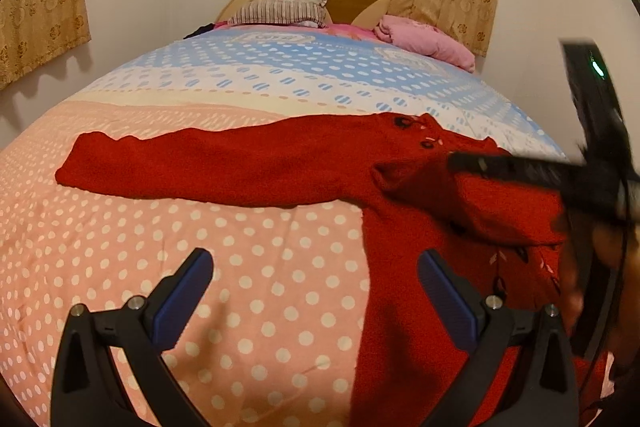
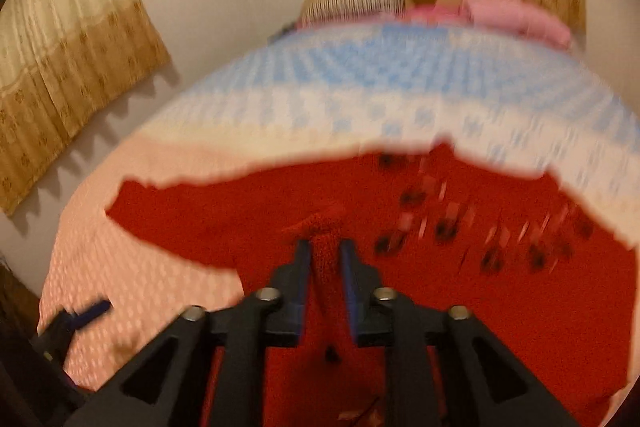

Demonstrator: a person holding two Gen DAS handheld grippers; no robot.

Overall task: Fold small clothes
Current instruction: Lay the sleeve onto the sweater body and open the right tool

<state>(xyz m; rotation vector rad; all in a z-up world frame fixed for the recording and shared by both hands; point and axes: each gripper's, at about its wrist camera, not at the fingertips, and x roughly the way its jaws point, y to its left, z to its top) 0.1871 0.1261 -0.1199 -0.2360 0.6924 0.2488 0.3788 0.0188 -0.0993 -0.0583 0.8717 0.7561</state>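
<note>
Red knitted sweater (image 1: 400,187), small dark and pale motifs on its body, lying flat. One sleeve extends toward nine o'clock. The other sleeve is folded across the body.

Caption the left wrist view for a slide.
Open left gripper above a dotted bedspread; red sweater with one sleeve stretched out.

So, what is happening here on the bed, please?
A person is folding a red sweater on a bed with a handheld claw in each hand. One sleeve lies stretched out to the side. The right claw is over the sweater's body with a ridge of red knit between its slightly parted fingers. The left claw hovers wide open beside the sweater, holding nothing.
</note>
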